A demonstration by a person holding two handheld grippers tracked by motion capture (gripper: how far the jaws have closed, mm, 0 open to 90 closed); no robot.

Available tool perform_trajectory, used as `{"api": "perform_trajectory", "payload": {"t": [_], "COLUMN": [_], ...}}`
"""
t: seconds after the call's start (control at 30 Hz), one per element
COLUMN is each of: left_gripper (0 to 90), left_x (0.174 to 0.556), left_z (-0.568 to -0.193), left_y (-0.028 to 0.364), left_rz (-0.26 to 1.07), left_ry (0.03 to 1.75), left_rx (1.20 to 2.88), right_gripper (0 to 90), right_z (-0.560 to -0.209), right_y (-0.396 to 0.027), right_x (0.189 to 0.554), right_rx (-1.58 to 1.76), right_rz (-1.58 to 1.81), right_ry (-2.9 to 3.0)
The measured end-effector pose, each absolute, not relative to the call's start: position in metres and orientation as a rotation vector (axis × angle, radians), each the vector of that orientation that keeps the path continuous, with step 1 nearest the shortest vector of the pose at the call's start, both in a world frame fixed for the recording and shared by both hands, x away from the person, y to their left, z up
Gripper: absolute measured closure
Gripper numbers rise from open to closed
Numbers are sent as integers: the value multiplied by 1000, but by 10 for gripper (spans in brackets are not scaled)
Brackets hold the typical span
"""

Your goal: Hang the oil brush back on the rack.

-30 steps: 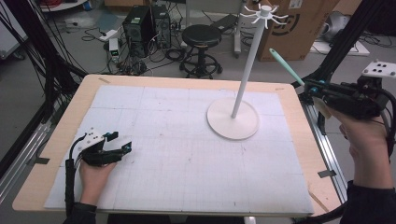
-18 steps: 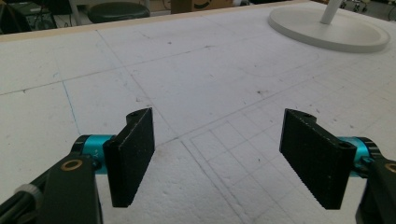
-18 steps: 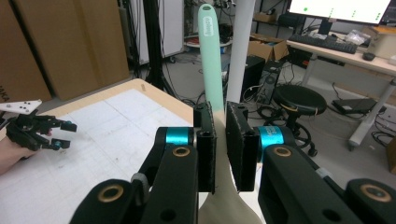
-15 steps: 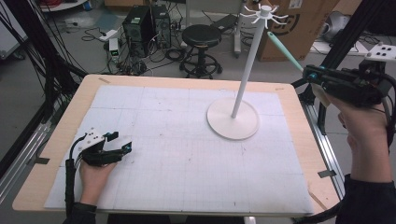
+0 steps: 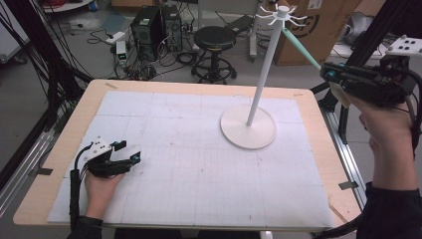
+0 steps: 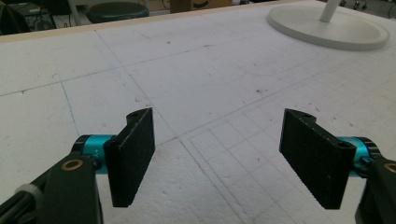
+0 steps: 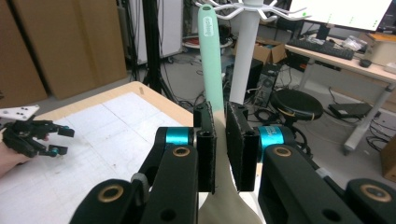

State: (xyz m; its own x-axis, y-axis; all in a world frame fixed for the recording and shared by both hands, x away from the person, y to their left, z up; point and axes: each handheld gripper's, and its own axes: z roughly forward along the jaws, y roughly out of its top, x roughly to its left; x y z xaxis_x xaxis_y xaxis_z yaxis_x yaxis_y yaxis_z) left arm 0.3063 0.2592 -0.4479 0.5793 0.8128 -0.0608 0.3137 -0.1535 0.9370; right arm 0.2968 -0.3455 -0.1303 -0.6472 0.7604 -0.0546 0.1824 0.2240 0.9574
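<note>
While right gripper grips spatula — hook stand adjacent | left gripper wide.

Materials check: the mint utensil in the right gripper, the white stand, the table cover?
Utensil: probably silicone or plastic; matte mint handle, cream lower part. Hook stand: looks like painted metal or plastic; smooth, even white. Table cover: foam board likely; grainy white surface with scuffs, specks and grid lines.

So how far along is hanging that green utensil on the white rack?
Done: the right gripper is shut on the mint-green utensil and holds it up by the hooks of the white stand. In hand: bringing the handle tip, with its hanging hole, to a hook; whether it touches one, I can't tell. Left: hooking it on and letting go. The left gripper rests open on the table mat.
</note>
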Motion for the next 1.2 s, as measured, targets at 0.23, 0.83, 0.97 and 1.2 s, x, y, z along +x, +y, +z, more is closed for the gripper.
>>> {"api": "perform_trajectory", "payload": {"t": [0.23, 0.83, 0.97, 1.2], "left_gripper": [273, 273, 273, 273], "left_x": [306, 306, 306, 306], "left_z": [-448, -448, -448, -448], "left_y": [259, 259, 259, 259], "left_rz": [576, 578, 579, 579], "left_ry": [936, 936, 933, 931], "left_rx": [1730, 1731, 1734, 1737], "right_gripper": [831, 830, 830, 830], "right_z": [-130, -130, -129, -131], "right_y": [-345, -347, -348, -345], "right_x": [299, 299, 300, 303], "right_rx": [880, 900, 909, 919], "right_rz": [1419, 1379, 1366, 1335], "right_ry": [1972, 1965, 1965, 1973]}}
